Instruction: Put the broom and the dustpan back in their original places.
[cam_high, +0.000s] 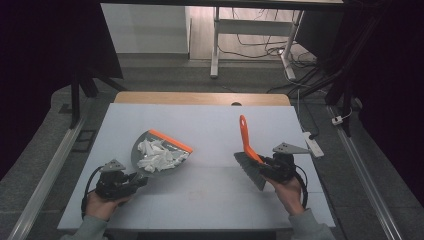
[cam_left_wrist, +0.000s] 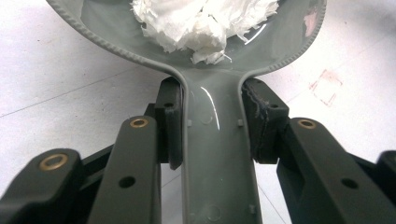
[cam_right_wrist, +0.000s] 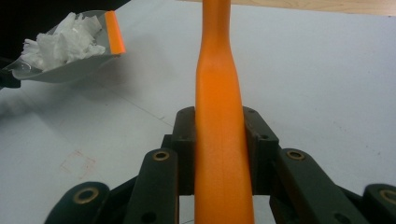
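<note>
High view, nearest first: the person's two hands come in over the near edge of the pale grey desk (cam_high: 200, 200), each carrying a black two-jaw gripper. Toward the near left corner the left gripper (cam_high: 136, 181) is clamped on the handle of the grey plastic dustpan (cam_high: 145, 150); the pan reaches away from it toward the middle of the desk, its orange rubber lip (cam_high: 171, 140) on the far side. A heap of torn white paper scraps (cam_high: 159, 155) lies inside the pan. Toward the near right edge the right gripper (cam_high: 264, 167) is clamped on the orange plastic handle (cam_high: 245, 137) of the hand brush, whose dark grey bristle head (cam_high: 251, 170) hangs on the near side of the jaws while the handle rises toward the far edge. Brush and dustpan are well apart, with bare desk between them

Left gripper view: both pads press the narrow grey dustpan handle (cam_left_wrist: 217, 154) from either side, and the paper scraps (cam_left_wrist: 201, 21) sit in the bowl just beyond. A faint reddish square mark (cam_left_wrist: 325, 85) shows on the desk surface to the right

Right gripper view: the jaws close snugly on the orange handle (cam_right_wrist: 219, 116), which runs straight up between them. Farther off at upper left, the loaded dustpan (cam_right_wrist: 60, 70) appears tilted, its orange lip (cam_right_wrist: 114, 31) raised clear of the desk (cam_right_wrist: 317, 84)
</note>
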